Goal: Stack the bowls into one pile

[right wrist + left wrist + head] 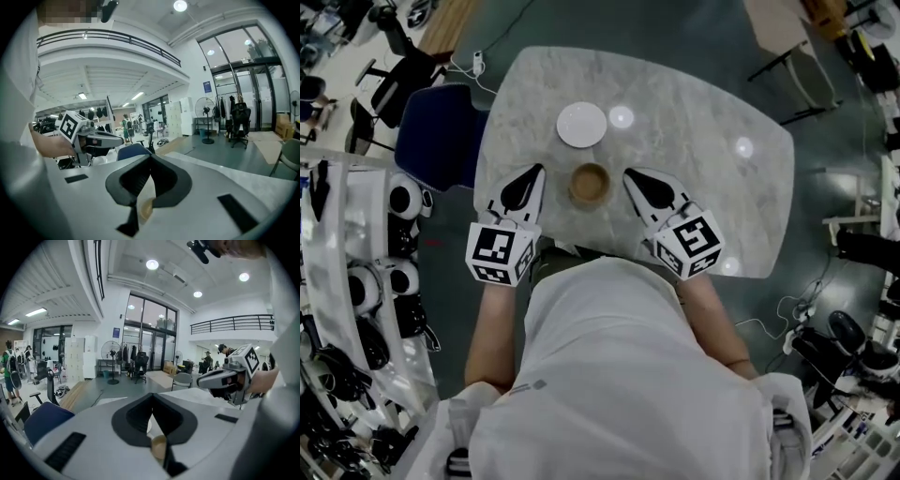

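A brown wooden bowl (590,184) sits on the marble table (703,141) near the front edge. A white bowl (581,125) stands just behind it, apart from it. My left gripper (535,172) hovers to the left of the brown bowl, my right gripper (629,175) to its right. Both are shut and hold nothing. In the left gripper view the jaws (152,396) meet in a point, with the brown bowl (158,446) showing below them and the right gripper (200,380) off to the right. The right gripper view shows shut jaws (150,157) over the brown bowl (145,209).
A blue office chair (439,133) stands against the table's left side. A rack of equipment (366,281) fills the left of the head view. Cables and furniture lie on the floor to the right. Bright lamp reflections (621,117) dot the tabletop.
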`<move>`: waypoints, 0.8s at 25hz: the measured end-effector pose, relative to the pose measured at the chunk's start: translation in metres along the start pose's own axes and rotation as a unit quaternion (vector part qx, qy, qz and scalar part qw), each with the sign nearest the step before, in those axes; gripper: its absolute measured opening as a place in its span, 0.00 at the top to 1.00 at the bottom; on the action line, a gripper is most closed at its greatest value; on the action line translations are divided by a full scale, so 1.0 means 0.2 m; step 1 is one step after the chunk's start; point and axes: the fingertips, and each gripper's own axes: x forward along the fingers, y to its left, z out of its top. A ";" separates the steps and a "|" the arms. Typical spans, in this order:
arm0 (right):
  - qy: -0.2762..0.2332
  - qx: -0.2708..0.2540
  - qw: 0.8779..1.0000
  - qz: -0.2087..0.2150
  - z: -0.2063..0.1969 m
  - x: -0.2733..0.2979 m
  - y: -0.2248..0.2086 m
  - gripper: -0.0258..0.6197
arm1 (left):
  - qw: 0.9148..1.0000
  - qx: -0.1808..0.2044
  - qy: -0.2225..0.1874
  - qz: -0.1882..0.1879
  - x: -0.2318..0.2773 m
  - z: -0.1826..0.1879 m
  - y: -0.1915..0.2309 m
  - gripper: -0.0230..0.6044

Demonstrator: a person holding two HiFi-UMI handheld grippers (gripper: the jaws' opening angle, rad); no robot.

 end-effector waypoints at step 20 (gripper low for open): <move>-0.016 -0.051 0.999 -0.010 0.00 -0.05 0.10 0.94 | 0.999 0.023 -0.026 0.005 -0.10 0.04 -0.04 0.96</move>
